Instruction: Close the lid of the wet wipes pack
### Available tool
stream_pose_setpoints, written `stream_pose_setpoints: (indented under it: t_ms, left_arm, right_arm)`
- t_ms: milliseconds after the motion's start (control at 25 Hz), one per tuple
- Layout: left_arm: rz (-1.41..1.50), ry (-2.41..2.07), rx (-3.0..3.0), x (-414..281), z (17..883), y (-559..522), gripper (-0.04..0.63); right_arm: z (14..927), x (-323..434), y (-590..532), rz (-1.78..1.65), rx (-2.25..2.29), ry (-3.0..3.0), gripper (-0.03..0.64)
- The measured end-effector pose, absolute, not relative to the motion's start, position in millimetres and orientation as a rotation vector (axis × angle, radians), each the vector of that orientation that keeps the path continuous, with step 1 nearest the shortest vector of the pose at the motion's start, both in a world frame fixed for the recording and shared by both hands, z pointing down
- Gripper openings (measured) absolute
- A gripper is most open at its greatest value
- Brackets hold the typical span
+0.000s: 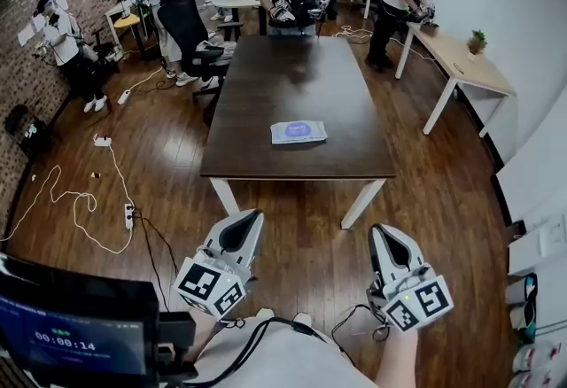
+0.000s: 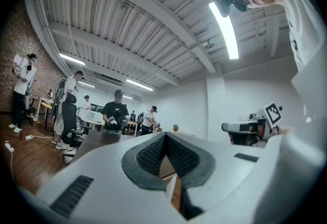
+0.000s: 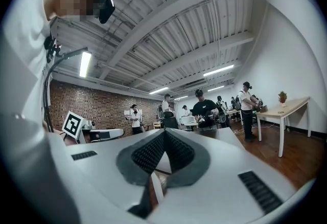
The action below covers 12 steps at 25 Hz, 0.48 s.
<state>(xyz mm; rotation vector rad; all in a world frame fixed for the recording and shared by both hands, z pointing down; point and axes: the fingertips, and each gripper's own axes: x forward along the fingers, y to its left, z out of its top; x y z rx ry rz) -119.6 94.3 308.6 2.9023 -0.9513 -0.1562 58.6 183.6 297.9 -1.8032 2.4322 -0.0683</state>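
The only readable figures stand on the screen (image 1: 84,337), nearer than the table (image 1: 301,67) and off its left corner: a timer showing 00:00:14 in pale digits. Small green marks above the digits cannot be read.

On the table, the wipes pack (image 1: 298,131) has a blue label, its print too small to make out.

Nearer than the table, the left gripper (image 1: 251,216) and the right gripper (image 1: 379,231) carry the left cube (image 1: 211,286) and the right cube (image 1: 418,302). Both cubes bear black-and-white square markers: patterns, no letters or numbers. Each gripper view shows one such marker on the other gripper.
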Motion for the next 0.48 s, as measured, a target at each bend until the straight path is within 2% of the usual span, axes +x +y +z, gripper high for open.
stream_pose_setpoints:
  t_ms: [480]
  left_arm:
    - [-0.133,-0.942,2.896,-118.8,310.3,88.7,-0.003]
  right_arm:
    - [303.6,56.2,177.9,-0.081,-1.815,2.438,0.008]
